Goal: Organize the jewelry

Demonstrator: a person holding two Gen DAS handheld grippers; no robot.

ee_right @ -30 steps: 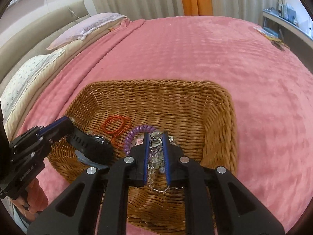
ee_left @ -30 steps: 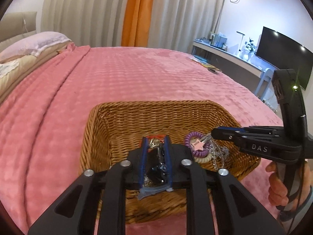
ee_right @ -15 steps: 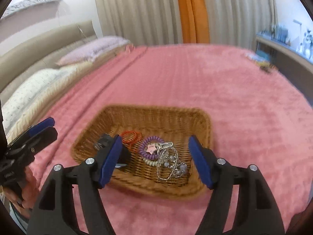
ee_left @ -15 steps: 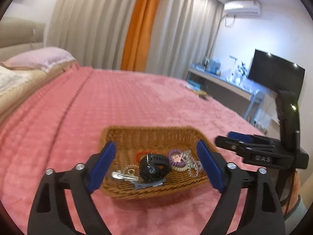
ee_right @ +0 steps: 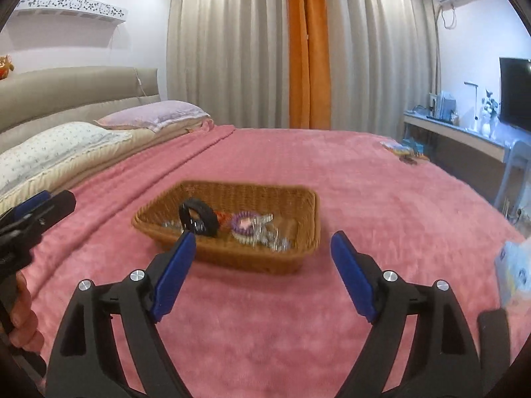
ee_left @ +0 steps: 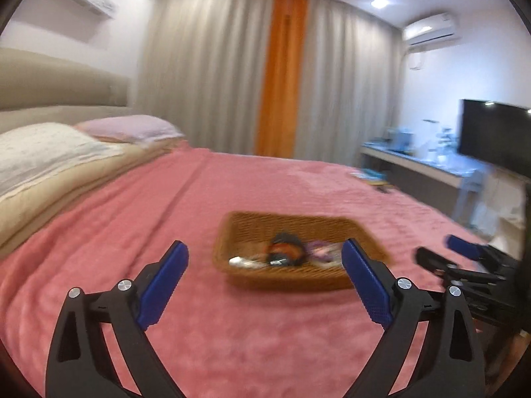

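A wicker basket [ee_left: 252,229] [ee_right: 308,209] sits on the pink bedspread. It holds a black watch [ee_right: 197,215], a purple coil band [ee_right: 244,224], an orange band and a silvery chain [ee_right: 270,237]. My left gripper [ee_left: 264,252] is open and empty, drawn back short of the basket. My right gripper [ee_right: 262,240] is open and empty, also short of the basket. The right gripper also shows at the right edge of the left wrist view [ee_left: 444,255]. The left gripper also shows at the left edge of the right wrist view [ee_right: 43,205].
Pillows [ee_right: 59,146] and a padded headboard lie to the left. A desk [ee_right: 458,132] with a TV, lamp and small items stands at the right. Small objects [ee_right: 401,149] lie at the far right of the bed. Curtains hang behind.
Both grippers let go of the items in the basket, opened wide, and pulled back and up. The watch and chain now rest in the basket.
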